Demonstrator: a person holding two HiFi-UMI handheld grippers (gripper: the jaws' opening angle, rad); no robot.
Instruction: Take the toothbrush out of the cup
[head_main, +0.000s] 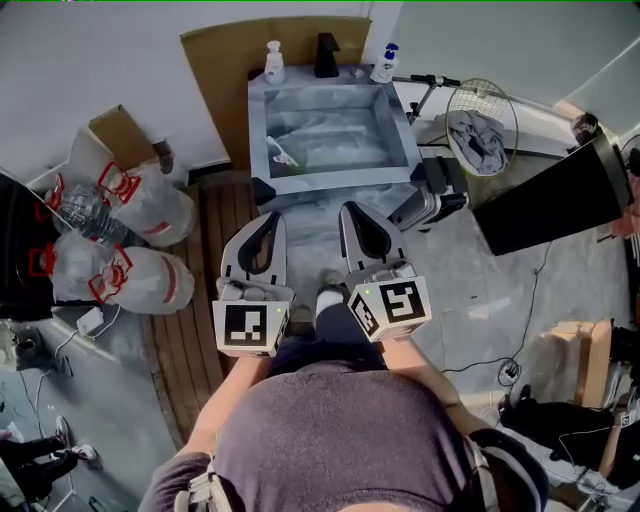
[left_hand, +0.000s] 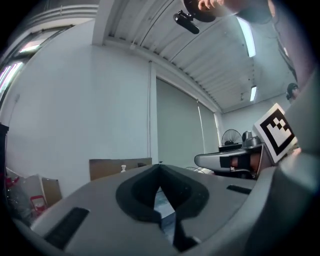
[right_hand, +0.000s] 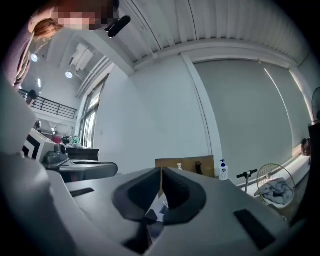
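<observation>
A grey sink (head_main: 330, 178) stands ahead of me in the head view. A small white and green object (head_main: 282, 155) lies at the left of its basin, too small to tell what it is. I see no cup for certain. My left gripper (head_main: 272, 215) and right gripper (head_main: 349, 207) are side by side close to my body, short of the sink's front edge, both pointing at it. Each is shut, tips touching, with nothing between them. The left gripper view (left_hand: 160, 168) and the right gripper view (right_hand: 161, 171) show the closed jaws against the far wall.
A white bottle (head_main: 273, 62), a dark faucet (head_main: 326, 55) and a pump bottle (head_main: 385, 63) stand on the sink's back rim. A fan (head_main: 481, 127) and a black panel (head_main: 550, 200) are to the right. Bags of plastic bottles (head_main: 130, 240) lie to the left.
</observation>
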